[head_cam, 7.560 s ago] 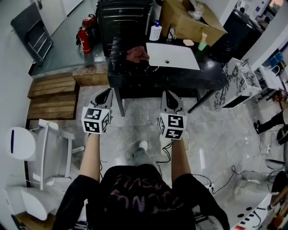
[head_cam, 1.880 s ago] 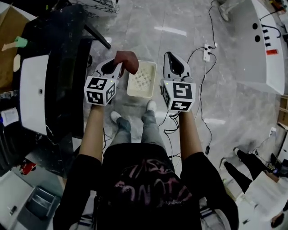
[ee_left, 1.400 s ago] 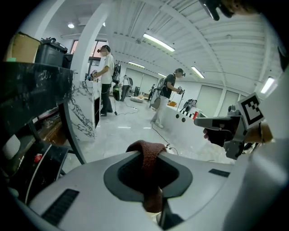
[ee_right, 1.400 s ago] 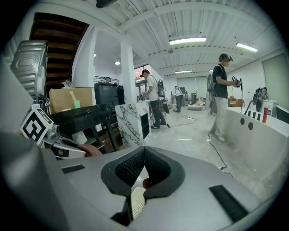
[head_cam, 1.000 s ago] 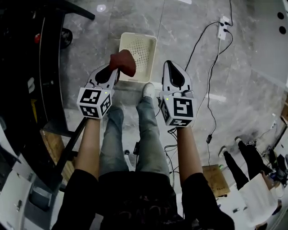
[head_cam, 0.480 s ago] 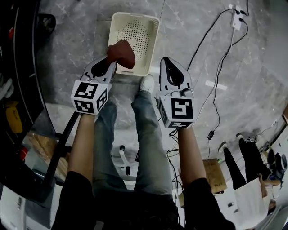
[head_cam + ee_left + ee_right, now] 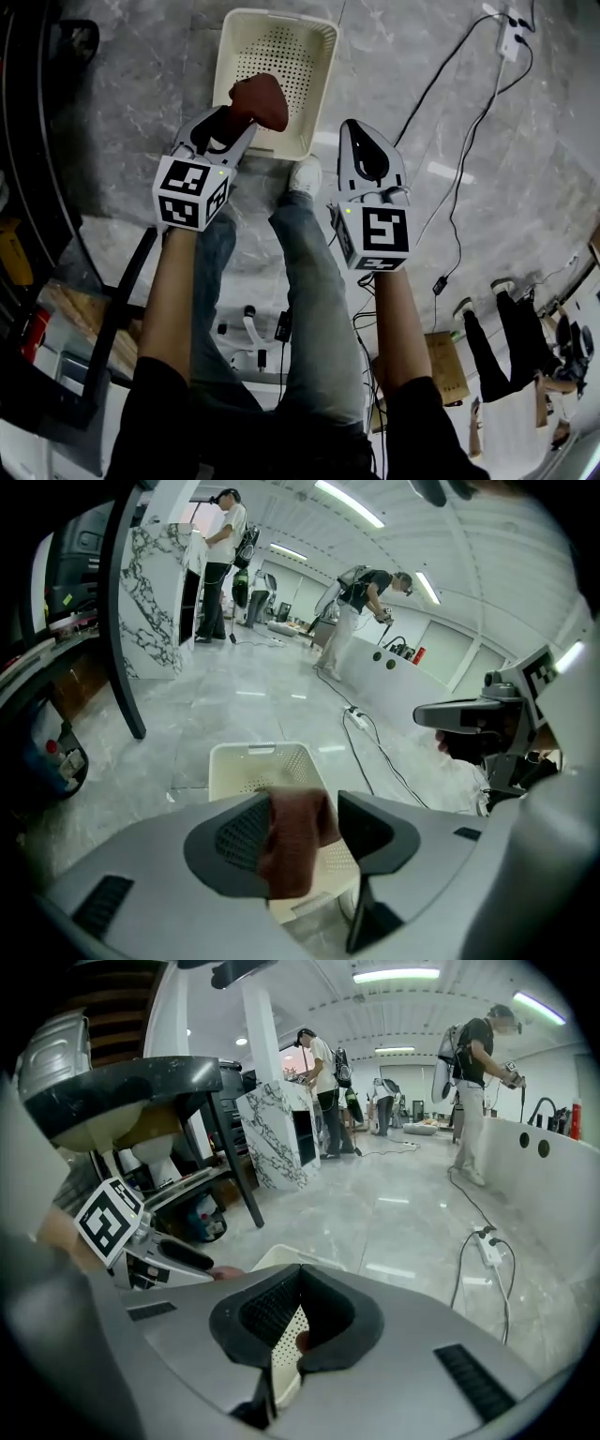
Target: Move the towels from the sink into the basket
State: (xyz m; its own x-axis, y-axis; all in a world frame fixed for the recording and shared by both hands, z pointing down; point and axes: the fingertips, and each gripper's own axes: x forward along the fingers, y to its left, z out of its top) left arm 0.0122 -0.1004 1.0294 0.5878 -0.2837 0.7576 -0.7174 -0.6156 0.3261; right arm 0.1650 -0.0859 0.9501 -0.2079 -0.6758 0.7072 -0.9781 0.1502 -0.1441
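A dark red towel (image 7: pixel 260 101) hangs over the near rim of the cream perforated basket (image 7: pixel 225 56) on the floor. My left gripper (image 7: pixel 242 120) is at that towel, and its jaws are opening. In the left gripper view the towel (image 7: pixel 292 846) droops between the parted pads of the left gripper (image 7: pixel 303 799), above the basket (image 7: pixel 225 761); a gap shows on its right side. My right gripper (image 7: pixel 350 127) hovers right of the basket's near corner. The right gripper (image 7: pixel 300 1271) is shut with nothing in it, and a piece of the basket (image 7: pixel 284 1344) shows through its hollow.
The person's legs and a white shoe (image 7: pixel 305 174) stand just short of the basket. A cable and power strip (image 7: pixel 511 33) lie on the floor to the right. A black table leg (image 7: pixel 120 305) slants at the left. Other people work in the background (image 7: pixel 354 621).
Both grippers have come forward over the basket's near edge. The left jaws have spread apart around the towel, which they pinched before. The right gripper stays shut.
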